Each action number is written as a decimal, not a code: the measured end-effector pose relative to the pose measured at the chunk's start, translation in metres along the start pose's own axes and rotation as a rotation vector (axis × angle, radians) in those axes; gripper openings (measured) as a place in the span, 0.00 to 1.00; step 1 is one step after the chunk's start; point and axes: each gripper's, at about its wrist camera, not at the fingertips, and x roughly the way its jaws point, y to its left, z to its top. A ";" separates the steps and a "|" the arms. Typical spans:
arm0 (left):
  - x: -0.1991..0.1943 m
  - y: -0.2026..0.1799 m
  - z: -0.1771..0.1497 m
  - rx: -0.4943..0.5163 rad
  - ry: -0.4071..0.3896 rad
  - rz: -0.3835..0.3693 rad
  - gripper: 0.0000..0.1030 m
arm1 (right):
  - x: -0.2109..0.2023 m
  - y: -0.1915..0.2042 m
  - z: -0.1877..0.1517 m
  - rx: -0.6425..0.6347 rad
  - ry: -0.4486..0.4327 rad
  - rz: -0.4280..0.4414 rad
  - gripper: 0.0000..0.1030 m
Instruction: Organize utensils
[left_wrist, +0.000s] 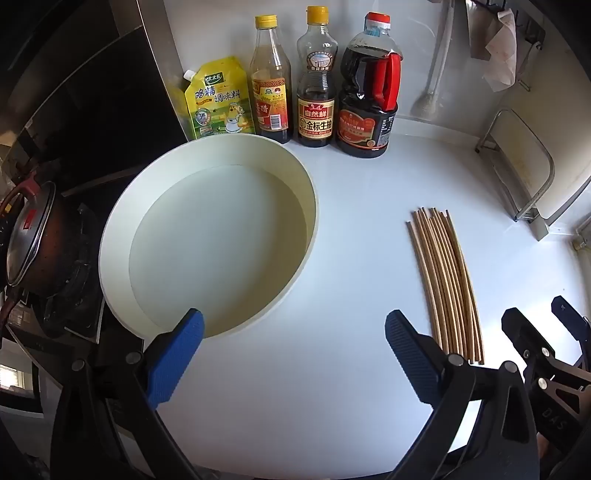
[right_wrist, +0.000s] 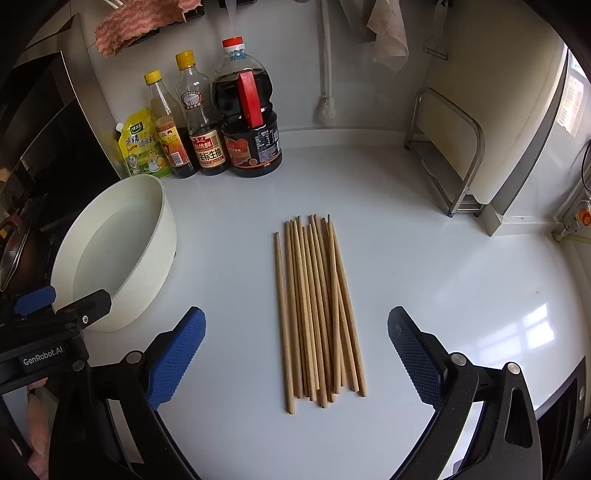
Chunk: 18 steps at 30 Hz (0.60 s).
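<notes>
A: Left wrist view. Left claw (left_wrist: 293, 354) gapes wide, nothing between its blue pads, hanging over bare white desk (left_wrist: 351, 184). White round basin (left_wrist: 110, 240) sits ahead and to the claw's left, its near rim just beyond the left pad. Looks empty, no utensil inside.

B: And the chopsticks?

A: Chopsticks (left_wrist: 443, 284) lie flat in a loose bundle ahead and to the right of that claw, beyond its right pad, well apart from the basin. Part of the other tool shows further right.

B: Right wrist view?

A: Right claw (right_wrist: 295, 354) also spread fully, gripping nothing. Chopsticks (right_wrist: 317, 310) lie directly ahead, centred between the pads, near ends close to the claw, lengthwise away from it. A few cross each other. Basin (right_wrist: 162, 236) off to the claw's left; sauce bottles (right_wrist: 221, 122) far ahead against the wall.

B: Progress?

A: My read: nothing done yet. Every stick on the desk, none gathered or lifted. The whole pickup and placing remains, likely into the basin, though that is a guess.
</notes>
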 end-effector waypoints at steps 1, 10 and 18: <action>0.000 0.000 0.000 0.000 0.000 -0.001 0.94 | 0.000 0.000 0.000 0.001 0.000 0.002 0.92; 0.000 0.000 0.000 0.000 -0.002 -0.003 0.94 | 0.001 0.000 0.000 0.000 0.001 -0.001 0.92; -0.001 -0.003 0.000 0.000 -0.001 -0.003 0.94 | 0.000 0.000 0.000 0.001 0.000 -0.001 0.92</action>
